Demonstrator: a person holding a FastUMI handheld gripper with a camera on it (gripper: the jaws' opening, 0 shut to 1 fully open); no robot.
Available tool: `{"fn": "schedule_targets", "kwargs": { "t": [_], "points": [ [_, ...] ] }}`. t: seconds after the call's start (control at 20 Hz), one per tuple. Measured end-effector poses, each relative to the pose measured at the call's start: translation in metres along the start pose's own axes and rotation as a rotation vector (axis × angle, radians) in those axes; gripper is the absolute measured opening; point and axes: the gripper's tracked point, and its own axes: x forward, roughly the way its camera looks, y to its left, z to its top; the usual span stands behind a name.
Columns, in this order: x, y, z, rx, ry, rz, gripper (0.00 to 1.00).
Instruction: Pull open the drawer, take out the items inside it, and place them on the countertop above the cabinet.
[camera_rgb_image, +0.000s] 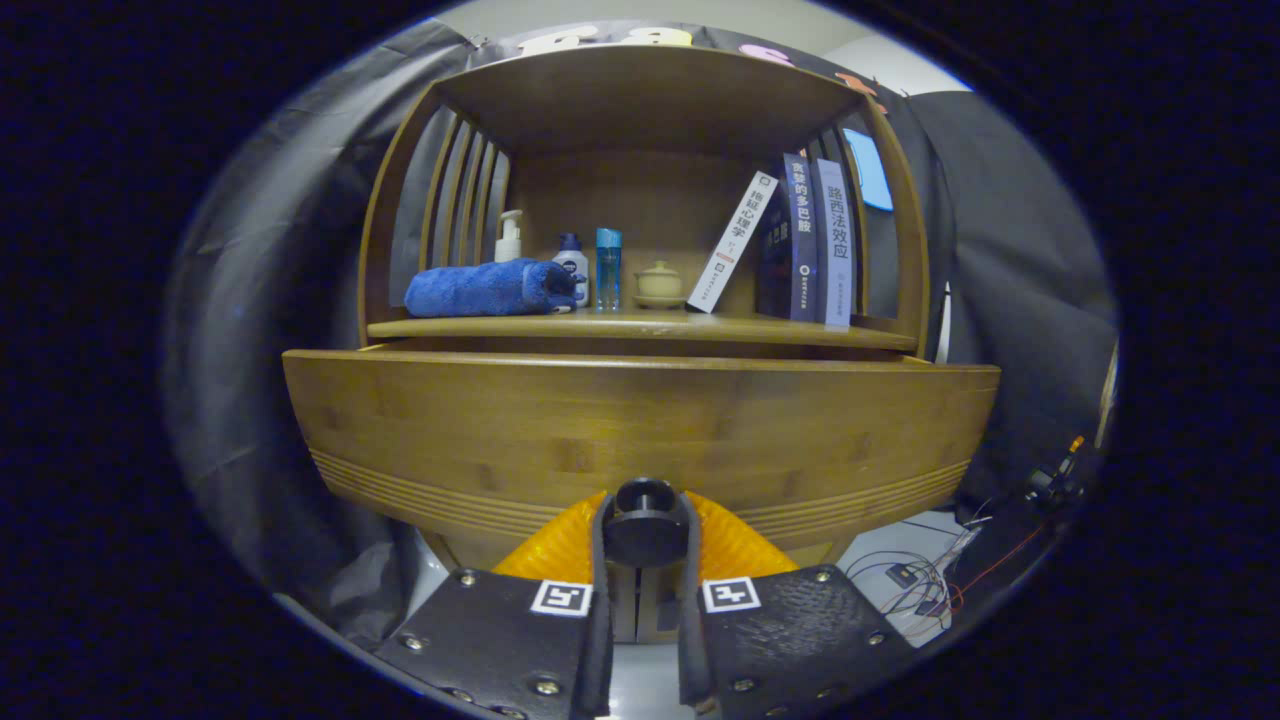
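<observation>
Claw (645, 560) is being pressed shut around the round knob (645, 520) | drawer (640, 430) is being pulled | knob may be let slip if tugged sideways

tool (645, 530) clamped on drawer knob (644, 522), shelf above

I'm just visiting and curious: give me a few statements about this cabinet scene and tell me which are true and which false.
1. The gripper has its fingers closed on the drawer's dark knob. True.
2. A blue towel lies on the shelf. True.
3. The towel lies beside the books. False: it lies at the other end of the shelf, by the bottles.
4. The small lidded pot sits inside the drawer. False: it stands on the shelf, between the bottles and the books.
</observation>
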Motion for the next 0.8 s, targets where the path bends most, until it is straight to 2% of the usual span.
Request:
{"fn": "schedule_targets", "kwargs": {
  "t": [0.55,0.8],
  "points": [
    [-0.062,0.001,-0.023,-0.006,0.009,-0.007,0.26],
    [-0.088,0.002,-0.032,0.000,0.015,0.018,0.26]
  ]
}}
